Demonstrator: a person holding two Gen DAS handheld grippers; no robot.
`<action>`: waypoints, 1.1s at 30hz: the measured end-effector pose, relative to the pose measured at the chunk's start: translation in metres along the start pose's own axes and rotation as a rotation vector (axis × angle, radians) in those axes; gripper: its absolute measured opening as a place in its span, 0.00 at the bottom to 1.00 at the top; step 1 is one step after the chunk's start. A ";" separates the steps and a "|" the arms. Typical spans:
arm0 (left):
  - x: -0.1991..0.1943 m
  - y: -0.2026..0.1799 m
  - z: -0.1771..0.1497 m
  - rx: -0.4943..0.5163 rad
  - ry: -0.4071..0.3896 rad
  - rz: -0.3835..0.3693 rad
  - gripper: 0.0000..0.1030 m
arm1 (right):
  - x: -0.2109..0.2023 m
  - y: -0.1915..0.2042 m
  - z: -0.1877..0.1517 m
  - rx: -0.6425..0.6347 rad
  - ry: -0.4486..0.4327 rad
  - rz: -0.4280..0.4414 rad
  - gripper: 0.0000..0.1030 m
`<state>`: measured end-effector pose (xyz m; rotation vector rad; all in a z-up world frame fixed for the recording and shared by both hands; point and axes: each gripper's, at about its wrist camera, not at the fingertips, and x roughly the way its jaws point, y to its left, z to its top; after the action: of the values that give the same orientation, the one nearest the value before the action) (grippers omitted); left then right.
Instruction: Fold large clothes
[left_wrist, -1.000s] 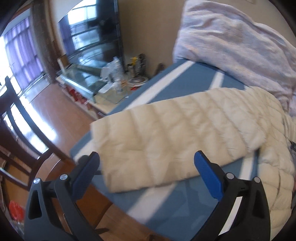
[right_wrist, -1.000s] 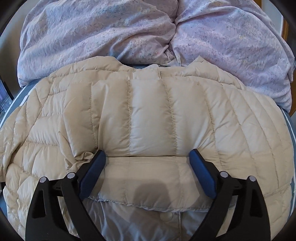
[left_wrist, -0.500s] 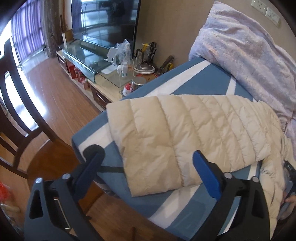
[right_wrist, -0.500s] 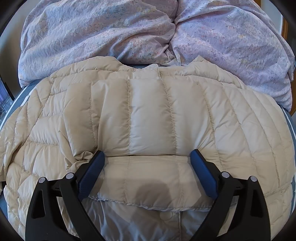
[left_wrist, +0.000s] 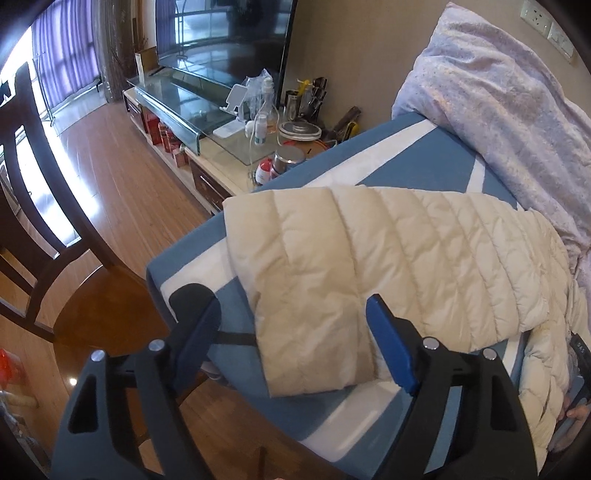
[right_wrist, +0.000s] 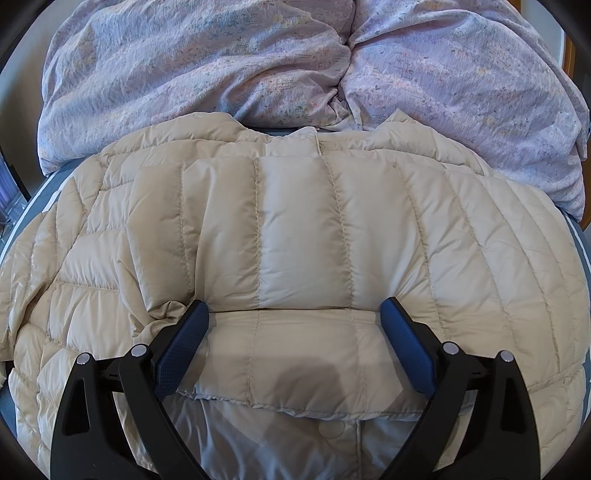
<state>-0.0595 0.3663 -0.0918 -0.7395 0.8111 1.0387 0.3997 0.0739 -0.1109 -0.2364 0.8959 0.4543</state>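
A cream quilted down jacket (right_wrist: 303, 243) lies spread on a blue-and-white sheet (left_wrist: 406, 162). One sleeve is folded across its body. My right gripper (right_wrist: 295, 332) hovers low over that folded sleeve, open, with its blue pads (right_wrist: 181, 350) wide apart on either side of the sleeve end. In the left wrist view the other sleeve (left_wrist: 369, 258) stretches out towards the bed's edge. My left gripper (left_wrist: 295, 339) straddles its cuff (left_wrist: 314, 350) with the jaws closing. The right pad (left_wrist: 391, 350) is at the cuff's side, while the left pad stands clear of it.
A bunched lilac duvet (right_wrist: 258, 74) fills the head of the bed. Left of the bed stands a low TV cabinet (left_wrist: 221, 147) crowded with bottles and jars. A dark wooden chair (left_wrist: 55, 240) stands on the wood floor. A person's fingers (left_wrist: 576, 413) show at the right.
The left gripper has rolled and come down closer to the sleeve's cuff, and its jaws have narrowed around it. The right gripper and the jacket under it have stayed the same.
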 end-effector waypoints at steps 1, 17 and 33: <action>0.003 0.001 0.000 -0.006 0.012 -0.006 0.78 | 0.000 0.000 0.000 0.000 0.000 0.000 0.93; 0.007 -0.004 0.004 -0.048 0.002 -0.029 0.29 | 0.000 0.000 0.000 0.002 -0.001 -0.002 0.93; -0.031 -0.063 0.034 0.069 -0.100 -0.112 0.03 | 0.000 0.004 0.001 -0.020 0.016 -0.025 0.93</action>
<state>-0.0020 0.3605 -0.0396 -0.6614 0.7076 0.9351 0.3988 0.0782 -0.1102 -0.2696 0.9029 0.4390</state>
